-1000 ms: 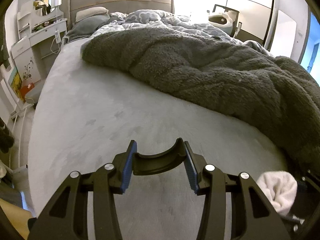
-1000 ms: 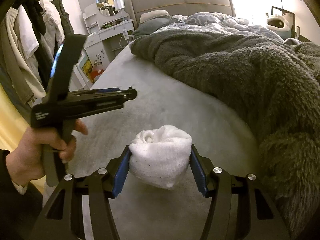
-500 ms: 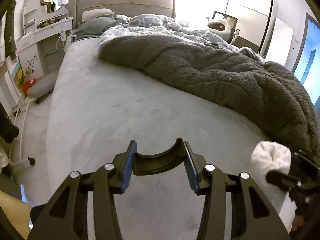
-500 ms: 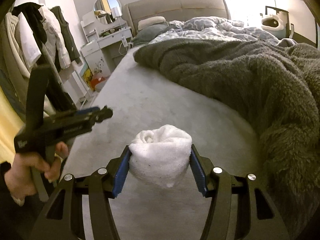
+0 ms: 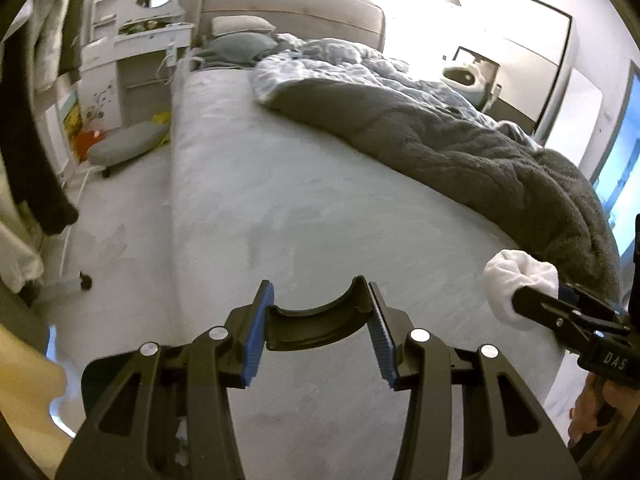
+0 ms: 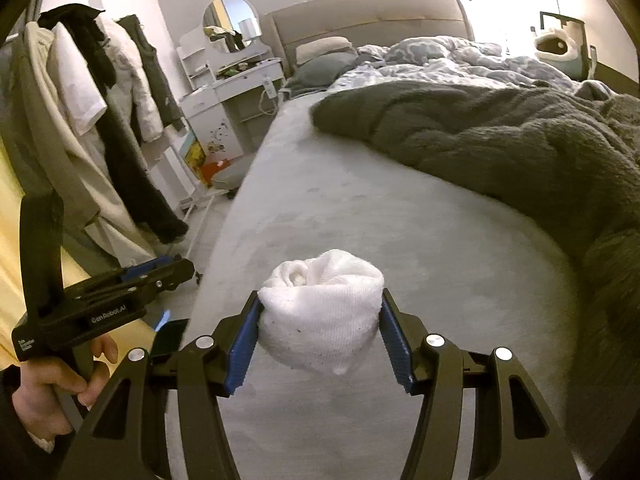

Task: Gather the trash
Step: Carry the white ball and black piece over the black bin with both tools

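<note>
White balled cloth (image 6: 320, 312) pinched in right gripper (image 6: 320, 334), over bed (image 6: 400, 220) edge | left gripper (image 5: 320, 334) clamps dark curved piece (image 5: 316, 322), possibly trash | both have drawn back, floor (image 5: 132, 208) now showing: carry-off likely under way

On the bed (image 6: 360, 216), the blanket (image 6: 500, 136) lies toward two o'clock, pillows (image 6: 320, 46) at twelve. The dresser (image 6: 236, 92) stands at eleven; hanging clothes (image 6: 104, 92) at ten.
</note>
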A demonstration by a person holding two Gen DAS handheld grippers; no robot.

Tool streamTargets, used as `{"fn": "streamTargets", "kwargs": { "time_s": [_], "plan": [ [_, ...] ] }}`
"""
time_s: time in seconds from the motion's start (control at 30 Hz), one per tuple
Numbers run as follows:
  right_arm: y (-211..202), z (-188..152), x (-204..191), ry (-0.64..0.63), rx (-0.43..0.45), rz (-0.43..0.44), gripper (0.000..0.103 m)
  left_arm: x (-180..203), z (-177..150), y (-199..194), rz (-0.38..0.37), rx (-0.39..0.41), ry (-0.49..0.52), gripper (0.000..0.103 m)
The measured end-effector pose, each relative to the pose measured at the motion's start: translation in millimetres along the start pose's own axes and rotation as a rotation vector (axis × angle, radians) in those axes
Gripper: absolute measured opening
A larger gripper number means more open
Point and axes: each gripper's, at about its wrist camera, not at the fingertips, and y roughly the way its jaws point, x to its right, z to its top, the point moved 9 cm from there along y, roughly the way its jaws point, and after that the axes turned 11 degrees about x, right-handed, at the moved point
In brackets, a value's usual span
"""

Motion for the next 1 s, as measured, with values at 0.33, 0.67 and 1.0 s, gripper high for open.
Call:
{"fn": "streamTargets", "kwargs": {
  "time_s": [0.33, 0.67, 1.0],
  "plan": [
    [18.0, -25.4, -55.7, -0.052, -0.047, 0.034, 0.058, -59.7, -10.9, -43.8, 0.076, 0.025, 0.006, 0.049],
    [37.6, -17.3, -112.0, -0.101, -0.055, 0.094, 0.058, -118.6, -19.3, -58.6, 0.129, 0.005, -0.061, 0.049],
    [60.2, -17.2, -168.1, -0.149, -0.075, 0.175, 0.058, -163.9, -52.7, -53.4, 0.182, -0.113, -0.074, 0.05]
  ]
}}
